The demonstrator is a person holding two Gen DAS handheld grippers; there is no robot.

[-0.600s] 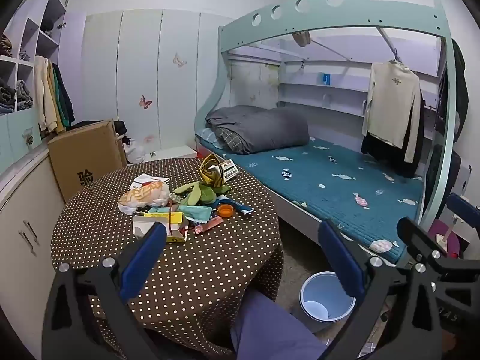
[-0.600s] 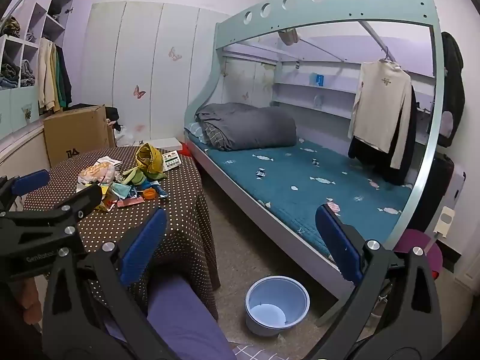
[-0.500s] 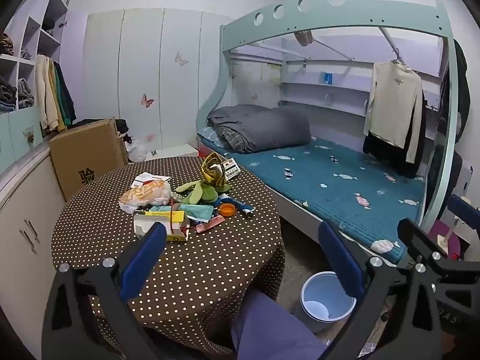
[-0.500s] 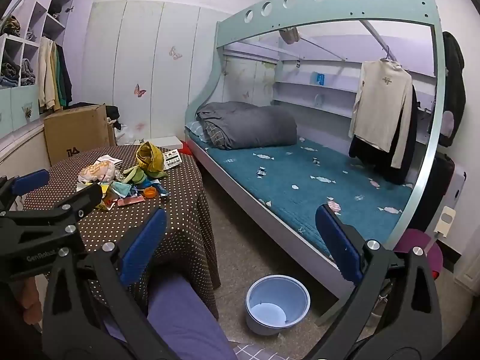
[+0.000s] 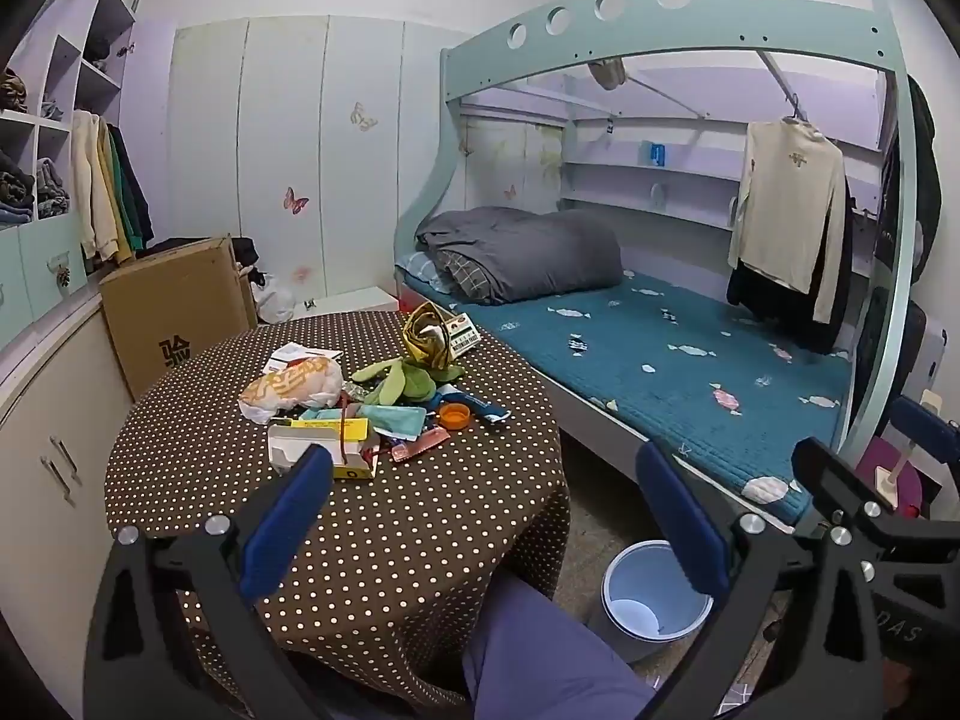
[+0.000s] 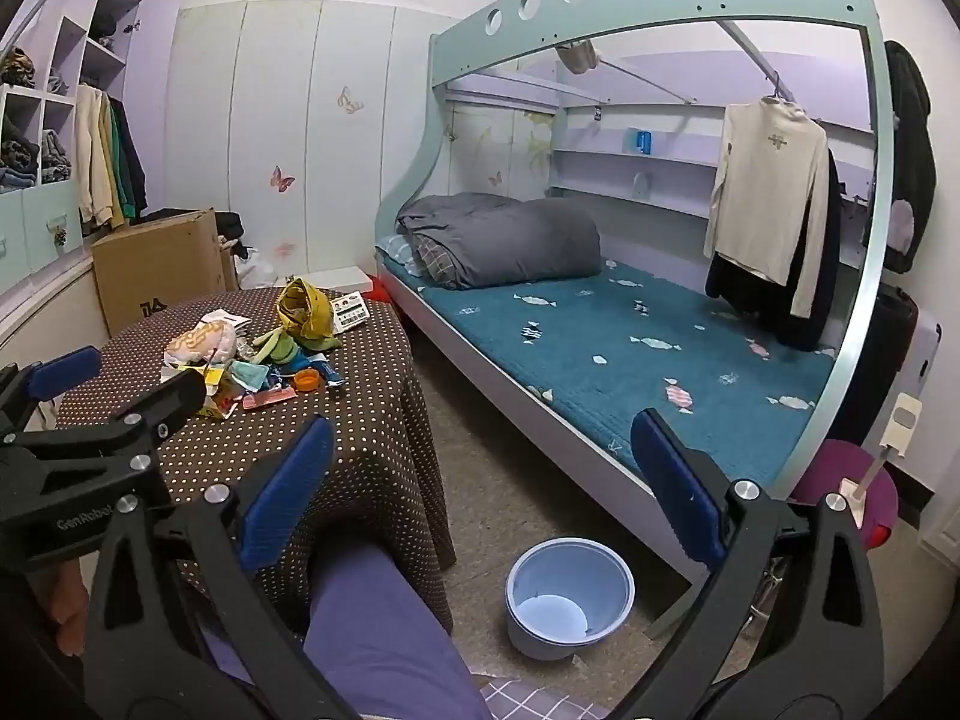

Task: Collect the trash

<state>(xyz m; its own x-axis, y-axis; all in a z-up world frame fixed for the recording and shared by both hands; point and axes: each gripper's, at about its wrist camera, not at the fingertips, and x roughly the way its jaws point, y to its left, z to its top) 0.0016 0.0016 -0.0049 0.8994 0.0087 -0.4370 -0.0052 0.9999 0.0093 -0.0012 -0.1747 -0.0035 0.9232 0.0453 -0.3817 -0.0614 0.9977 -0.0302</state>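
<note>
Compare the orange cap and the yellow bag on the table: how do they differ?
The orange cap is small, round and flat; the yellow bag is bigger, crumpled and stands up. The cap lies near the table's middle; the bag sits at its far edge. Both lie loose in the trash, ungripped.

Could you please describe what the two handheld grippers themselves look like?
Both the left gripper and right gripper have matte black angular frames with silver bolts and blue rectangular pads. White "GenRobot" lettering marks the left gripper's side in the right wrist view.
</note>
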